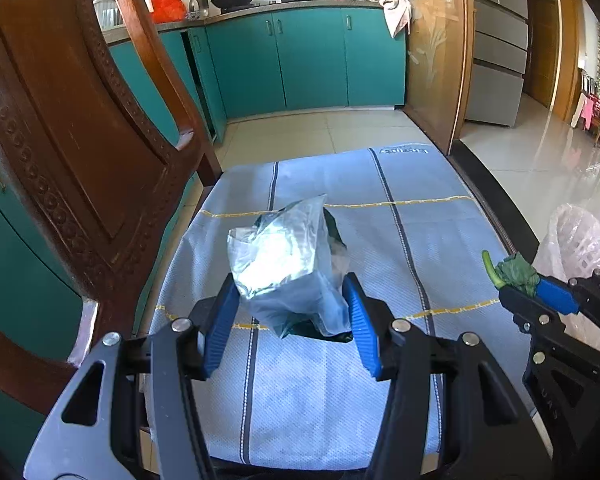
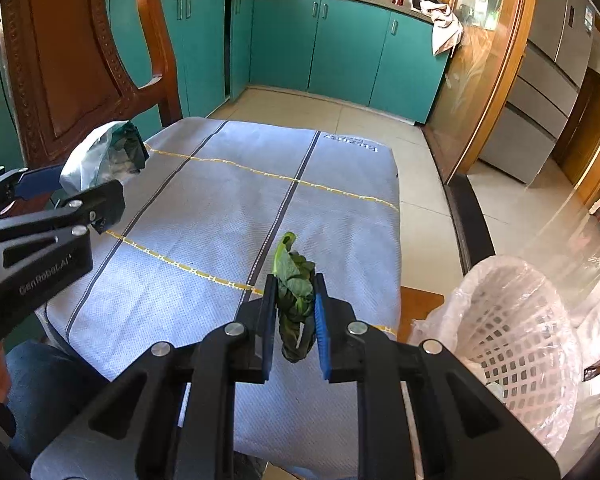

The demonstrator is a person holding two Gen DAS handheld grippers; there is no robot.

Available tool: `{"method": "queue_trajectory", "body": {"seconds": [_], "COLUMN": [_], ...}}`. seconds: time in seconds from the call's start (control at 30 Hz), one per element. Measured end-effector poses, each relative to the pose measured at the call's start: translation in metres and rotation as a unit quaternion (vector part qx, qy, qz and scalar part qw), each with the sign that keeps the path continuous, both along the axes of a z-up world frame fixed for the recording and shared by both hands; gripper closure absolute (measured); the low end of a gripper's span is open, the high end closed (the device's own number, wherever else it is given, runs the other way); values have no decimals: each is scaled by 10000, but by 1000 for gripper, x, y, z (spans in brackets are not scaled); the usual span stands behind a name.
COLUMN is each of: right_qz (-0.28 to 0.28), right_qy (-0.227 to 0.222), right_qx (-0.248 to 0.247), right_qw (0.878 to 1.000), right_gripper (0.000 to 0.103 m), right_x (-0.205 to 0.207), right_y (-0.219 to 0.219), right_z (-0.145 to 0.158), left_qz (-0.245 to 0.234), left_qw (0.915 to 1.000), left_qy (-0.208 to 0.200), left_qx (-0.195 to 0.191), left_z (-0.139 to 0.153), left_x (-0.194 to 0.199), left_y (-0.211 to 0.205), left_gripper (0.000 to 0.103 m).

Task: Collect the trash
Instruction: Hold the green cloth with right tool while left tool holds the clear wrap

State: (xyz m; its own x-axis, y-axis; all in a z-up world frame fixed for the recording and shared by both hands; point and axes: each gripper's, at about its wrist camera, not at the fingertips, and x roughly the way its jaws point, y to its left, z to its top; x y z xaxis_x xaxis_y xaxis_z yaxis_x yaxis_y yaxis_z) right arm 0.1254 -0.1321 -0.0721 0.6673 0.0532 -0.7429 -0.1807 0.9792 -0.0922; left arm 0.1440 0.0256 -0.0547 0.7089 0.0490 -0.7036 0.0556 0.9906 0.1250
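Trash: crumpled clear plastic bag (image 1: pixel 288 264) clamped between left gripper (image 1: pixel 290 320) pads.
Right gripper (image 2: pixel 296 316): pinching wilted green leaf (image 2: pixel 296 292).
Basket: white lined plastic basket (image 2: pixel 516 320) right of it.

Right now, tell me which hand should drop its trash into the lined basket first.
Right. The right gripper, shut on the wilted leaf, sits beside the basket. The left gripper, holding the plastic bag, is farther over the cloth.

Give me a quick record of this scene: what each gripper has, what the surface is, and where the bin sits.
left gripper: shut on crumpled clear plastic bag with dark green scraps inside
right gripper: shut on wilted green leafy vegetable scrap
surface: pale blue striped cloth, nothing else lying on it
bin: white lattice basket with a clear liner, beside the cloth's right edge
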Motion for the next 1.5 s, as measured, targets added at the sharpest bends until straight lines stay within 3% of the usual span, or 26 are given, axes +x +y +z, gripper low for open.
{"method": "queue_trajectory", "body": {"seconds": [1.5], "right_qz": [15], "right_qy": [155], "right_qx": [83], "right_qw": [9998], "right_gripper": [85], "right_x": [-7], "right_y": [5], "right_z": [-15], "left_qz": [-119], "left_qw": [9998], "left_qy": [122], "left_qx": [31], "left_z": [-12], "left_x": [-9], "left_y": [-5], "left_gripper": [49]}}
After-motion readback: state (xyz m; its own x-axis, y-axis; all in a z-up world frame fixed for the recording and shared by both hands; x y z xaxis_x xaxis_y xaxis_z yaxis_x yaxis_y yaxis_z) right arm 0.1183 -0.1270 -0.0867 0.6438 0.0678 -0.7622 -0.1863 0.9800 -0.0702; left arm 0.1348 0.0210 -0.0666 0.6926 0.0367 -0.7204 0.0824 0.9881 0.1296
